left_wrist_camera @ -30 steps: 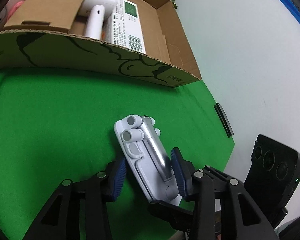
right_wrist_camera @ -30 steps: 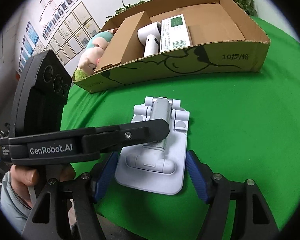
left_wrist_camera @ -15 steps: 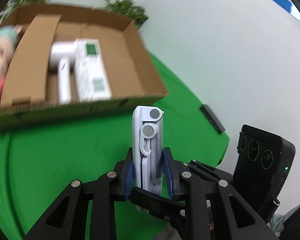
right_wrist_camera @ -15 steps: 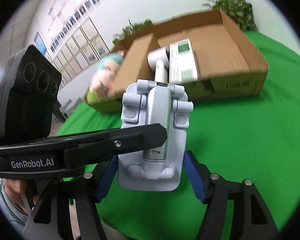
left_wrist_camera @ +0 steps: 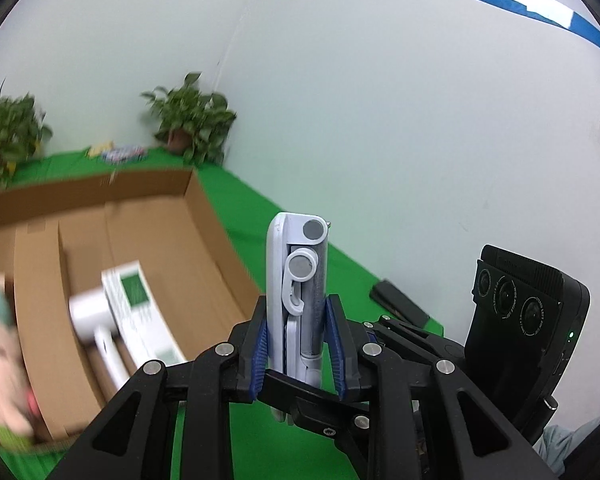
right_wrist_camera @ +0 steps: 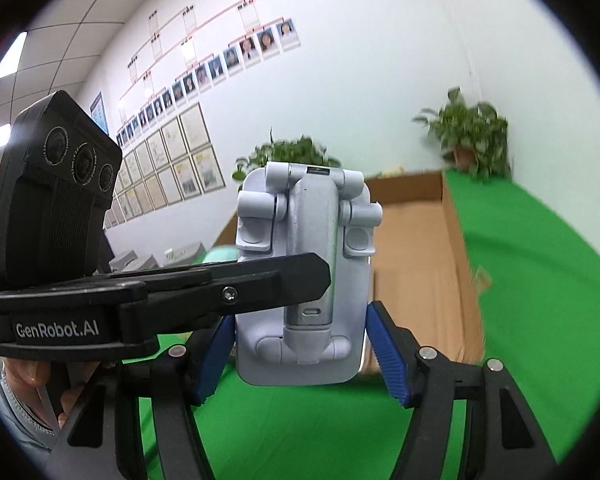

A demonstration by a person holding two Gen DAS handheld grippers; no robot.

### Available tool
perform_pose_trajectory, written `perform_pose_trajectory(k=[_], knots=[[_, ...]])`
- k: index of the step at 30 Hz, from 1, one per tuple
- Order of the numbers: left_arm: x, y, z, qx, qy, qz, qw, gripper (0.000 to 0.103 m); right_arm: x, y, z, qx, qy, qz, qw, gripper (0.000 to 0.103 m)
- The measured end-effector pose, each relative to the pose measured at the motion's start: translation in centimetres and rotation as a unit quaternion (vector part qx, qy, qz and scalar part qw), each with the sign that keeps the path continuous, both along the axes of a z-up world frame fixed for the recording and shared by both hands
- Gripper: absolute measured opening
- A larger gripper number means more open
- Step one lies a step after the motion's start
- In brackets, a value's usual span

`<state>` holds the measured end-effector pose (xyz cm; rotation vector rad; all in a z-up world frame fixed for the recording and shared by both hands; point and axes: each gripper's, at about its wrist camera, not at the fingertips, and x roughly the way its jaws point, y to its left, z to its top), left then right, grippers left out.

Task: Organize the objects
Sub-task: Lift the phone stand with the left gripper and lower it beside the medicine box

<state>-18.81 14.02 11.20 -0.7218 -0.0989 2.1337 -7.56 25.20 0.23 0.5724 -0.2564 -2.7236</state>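
Held above the green table (left_wrist_camera: 260,208), the stand (left_wrist_camera: 298,292) sits clenched edge-on in the left gripper (left_wrist_camera: 300,354), while the right gripper (right_wrist_camera: 300,356) brackets its base, pads just beside it, contact unclear; best carried level over the box (left_wrist_camera: 204,248), whose blurred contents are hard to read

An office: framed certificates (right_wrist_camera: 180,164) and staff photos (right_wrist_camera: 236,54) line the wall.

I get bright, even room light — ceiling panels (right_wrist_camera: 10,58) glow at the right view's upper left. Fisheye bends the walls, corners go black. The box (left_wrist_camera: 100,240) and plants (right_wrist_camera: 470,132) smear — the grippers stay sharp.
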Motion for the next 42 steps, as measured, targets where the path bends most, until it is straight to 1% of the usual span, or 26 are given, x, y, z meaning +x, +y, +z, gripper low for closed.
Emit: perform_pose_trajectory(k=[2, 5, 8, 9, 12, 15, 17, 19, 20, 22, 25, 27, 28, 29, 31, 33, 36, 38, 42], knots=[[-1.4, 0.8, 1.4, -0.002, 0.007, -0.003, 1.0, 0.023, -1.2, 0.6, 1.1, 0.002, 0.005, -0.001, 1.0, 0.064], [-3.3, 1.7, 2.9, -0.009, 0.002, -0.002, 1.0, 0.023, -3.7, 1.6, 2.1, 0.002, -0.007, 0.01, 1.0, 0.064], [-5.7, 2.7, 3.0, -0.017, -0.018, 0.0, 0.9997, 0.022, -6.7, 2.7, 2.1, 0.0, -0.038, 0.024, 0.999, 0.064], [-6.7, 3.0, 2.7, -0.017, -0.028, 0.001, 0.9995, 0.022, -6.9, 2.9, 2.0, -0.004, -0.047, 0.026, 0.999, 0.064], [-8.8, 3.9, 1.0, -0.025, -0.053, 0.003, 0.9983, 0.022, -8.7, 3.7, 0.8, -0.016, -0.077, 0.032, 0.996, 0.064], [-11.1, 4.5, -2.3, -0.032, -0.085, 0.006, 0.9958, 0.021, -10.3, 4.4, -1.5, -0.027, -0.116, 0.04, 0.992, 0.064], [-12.6, 4.8, -4.6, -0.037, -0.113, 0.011, 0.9928, 0.021, -11.8, 4.7, -3.6, -0.036, -0.15, 0.047, 0.987, 0.064], [-13.9, 5.0, -7.1, -0.04, -0.142, 0.016, 0.9889, 0.021, -12.5, 5.2, -5.0, -0.04, -0.174, 0.049, 0.983, 0.064], [-14.5, 5.1, -8.4, -0.041, -0.156, 0.019, 0.9867, 0.021, -13.1, 5.3, -6.3, -0.042, -0.191, 0.052, 0.979, 0.064], [-15.3, 5.1, -10.7, -0.04, -0.182, 0.026, 0.9822, 0.021, -13.6, 5.5, -7.6, -0.044, -0.212, 0.056, 0.975, 0.064], [-16.2, 5.2, -13.1, -0.039, -0.206, 0.033, 0.9772, 0.021, -14.2, 5.3, -9.3, -0.036, -0.242, 0.056, 0.968, 0.064], [-16.4, 5.2, -14.0, -0.043, -0.215, 0.04, 0.975, 0.021, -14.4, 5.0, -9.9, -0.023, -0.255, 0.056, 0.965, 0.063], [-16.5, 5.5, -14.4, -0.061, -0.21, 0.048, 0.9746, 0.021, -14.4, 4.7, -10.1, -0.016, -0.256, 0.059, 0.965, 0.049], [-16.5, 5.7, -15.0, -0.068, -0.215, 0.048, 0.9732, 0.021, -14.7, 4.4, -10.3, -0.004, -0.268, 0.065, 0.961, 0.044], [-16.7, 5.8, -15.8, -0.071, -0.221, 0.055, 0.9711, 0.021, -15.2, 3.9, -11.1, 0.014, -0.282, 0.059, 0.958, 0.044], [-16.8, 5.5, -15.9, -0.062, -0.224, 0.055, 0.9711, 0.021, -15.3, 4.1, -11.7, 0.017, -0.281, 0.059, 0.958, 0.045], [-16.8, 5.6, -16.0, -0.063, -0.227, 0.052, 0.9705, 0.021, -15.3, 4.0, -11.6, 0.019, -0.286, 0.059, 0.956, 0.045], [-17.1, 5.6, -16.0, -0.062, -0.236, 0.052, 0.9684, 0.021, -15.3, 4.0, -11.6, 0.021, -0.288, 0.057, 0.956, 0.045], [-17.2, 5.8, -15.7, -0.076, -0.234, 0.052, 0.9679, 0.022, -15.4, 3.9, -11.3, 0.022, -0.29, 0.055, 0.955, 0.045]])
